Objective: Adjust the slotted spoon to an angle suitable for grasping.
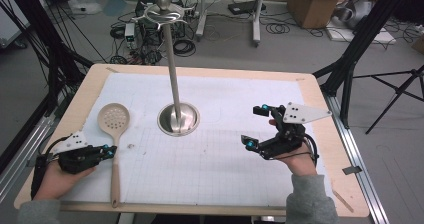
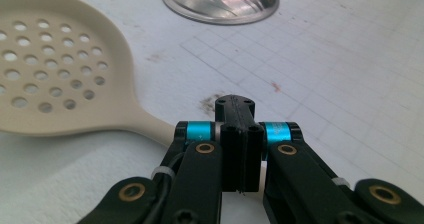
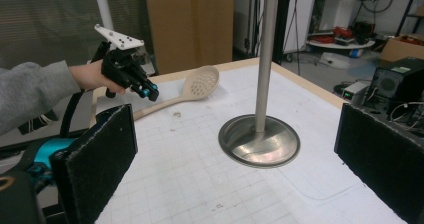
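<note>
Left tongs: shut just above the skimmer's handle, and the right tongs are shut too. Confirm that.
Wrong about the right tongs: the right gripper view shows their jaws wide apart, open. The left tongs are shut above the skimmer handle, as you said.

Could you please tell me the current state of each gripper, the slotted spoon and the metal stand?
left gripper: shut, jaws pressed together on nothing, just above the spoon's handle.
right gripper: open, jaws wide apart and holding nothing, pointed towards the stand.
slotted spoon: lying flat on the table, bowl away from the person, not gripped.
metal stand: upright on its round base, nothing hanging from its top.
</note>
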Available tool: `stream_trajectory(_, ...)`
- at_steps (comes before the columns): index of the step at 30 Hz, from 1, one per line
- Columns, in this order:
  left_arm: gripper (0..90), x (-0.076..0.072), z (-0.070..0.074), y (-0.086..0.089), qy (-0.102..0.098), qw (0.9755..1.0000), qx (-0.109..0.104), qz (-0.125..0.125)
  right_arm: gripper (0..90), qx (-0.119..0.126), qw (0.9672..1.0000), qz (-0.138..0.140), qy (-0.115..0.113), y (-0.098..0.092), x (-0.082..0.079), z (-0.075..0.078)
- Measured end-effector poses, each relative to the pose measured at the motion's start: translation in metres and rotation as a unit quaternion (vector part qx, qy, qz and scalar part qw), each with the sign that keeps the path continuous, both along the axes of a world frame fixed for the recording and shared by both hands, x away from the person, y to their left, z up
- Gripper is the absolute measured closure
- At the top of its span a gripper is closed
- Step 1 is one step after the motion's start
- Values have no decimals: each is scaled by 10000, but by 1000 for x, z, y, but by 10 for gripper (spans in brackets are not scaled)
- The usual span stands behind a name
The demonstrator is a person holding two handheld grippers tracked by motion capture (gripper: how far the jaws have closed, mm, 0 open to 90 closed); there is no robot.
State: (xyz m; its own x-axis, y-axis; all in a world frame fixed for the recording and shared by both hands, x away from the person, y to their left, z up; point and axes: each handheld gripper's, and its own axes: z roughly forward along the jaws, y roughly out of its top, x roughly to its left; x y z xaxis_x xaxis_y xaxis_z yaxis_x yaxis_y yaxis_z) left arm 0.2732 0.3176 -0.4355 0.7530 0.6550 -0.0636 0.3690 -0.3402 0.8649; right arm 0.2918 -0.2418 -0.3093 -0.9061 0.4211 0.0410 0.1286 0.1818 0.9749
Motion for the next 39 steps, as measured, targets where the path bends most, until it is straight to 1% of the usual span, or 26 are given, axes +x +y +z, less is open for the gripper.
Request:
stream_trajectory(1, 898, 0, 0, 0, 0, 10000, 0, 0, 21, 0, 10000, 0, 0, 0, 0, 0)
stream_trajectory(5, 898, -7, -1, 1, 19, 10000, 39, -48, 21, -27, 10000, 74, 6, 6, 4, 0)
stream_trajectory(6, 898, -11, -2, 4, 39, 10000, 45, -9, 21, -8, 9999, 106, -1, 8, 5, 1)
stream_trajectory(7, 898, -11, -2, 4, 39, 10000, 45, -9, 21, -8, 9999, 106, -1, 8, 5, 1)
stream_trajectory(8, 898, -14, -4, 8, 77, 9999, 76, 15, 21, -3, 9999, 131, -2, 10, 6, 2)
stream_trajectory(9, 898, -14, -4, 8, 77, 9999, 76, 15, 21, -3, 9999, 131, -2, 10, 6, 2)
stream_trajectory(10, 898, -17, -4, 12, 131, 9999, 25, 71, 21, -19, 9999, 152, -21, 12, 7, 2)
stream_trajectory(11, 898, -17, -4, 12, 131, 9999, 25, 71, 21, -34, 9999, 143, -18, 13, 8, 2)
stream_trajectory(12, 898, -20, -5, 15, 127, 9999, 22, 56, 21, -35, 9999, 151, -15, 14, 9, 1)
stream_trajectory(15, 898, -22, -6, 17, 149, 9999, 9, 0, 21, -67, 9998, 164, 9, 16, 10, 0)
stream_trajectory(16, 897, -22, -8, 18, 221, 9997, 43, -50, 21, -64, 9998, 195, 50, 19, 11, -1)
stream_trajectory(17, 898, -22, -9, 18, 265, 9996, 54, -85, 21, -61, 9997, 212, 43, 20, 12, -1)
stream_trajectory(18, 898, -22, -9, 18, 265, 9996, 54, -85, 21, -61, 9997, 212, 43, 20, 12, -1)
stream_trajectory(19, 898, -22, -12, 16, 318, 9992, 162, -202, 21, -86, 9996, 259, 49, 22, 12, -1)
stream_trajectory(20, 897, -22, -13, 13, 361, 9988, 224, -234, 21, -106, 9996, 254, 33, 23, 12, -2)
stream_trajectory(21, 898, -22, -13, 13, 361, 9988, 224, -234, 21, -106, 9996, 254, 33, 23, 12, -2)
stream_trajectory(22, 898, -23, -13, 9, 387, 9984, 294, -303, 21, -115, 9996, 235, 61, 22, 12, -2)
stream_trajectory(23, 898, -23, -13, 9, 387, 9984, 294, -303, 21, -115, 9996, 235, 61, 22, 12, -2)
stream_trajectory(24, 898, -24, -14, 8, 384, 9985, 245, -313, 21, -115, 9997, 219, 86, 22, 13, -2)
stream_trajectory(28, 898, -22, -14, 6, 426, 9981, 282, -340, 21, -104, 9997, 218, 63, 21, 13, -2)
stream_trajectory(31, 898, -22, -14, 4, 410, 9981, 284, -352, 21, -88, 9997, 234, 67, 22, 13, -2)
stream_trajectory(32, 898, -21, -13, -1, 359, 9982, 298, -385, 21, -125, 9996, 233, 67, 23, 13, -2)
stream_trajectory(33, 898, -21, -13, -1, 359, 9982, 298, -385, 21, -125, 9996, 233, 67, 23, 13, -2)
stream_trajectory(34, 898, -19, -13, -5, 334, 9980, 331, -427, 21, -161, 9996, 232, 91, 24, 13, -3)
stream_trajectory(37, 897, -18, -13, -9, 328, 9979, 337, -452, 21, -185, 9995, 232, 106, 25, 13, -4)
stream_trajectory(39, 896, -14, -13, -15, 320, 9977, 378, -465, 21, -215, 9995, 218, 105, 24, 13, -4)
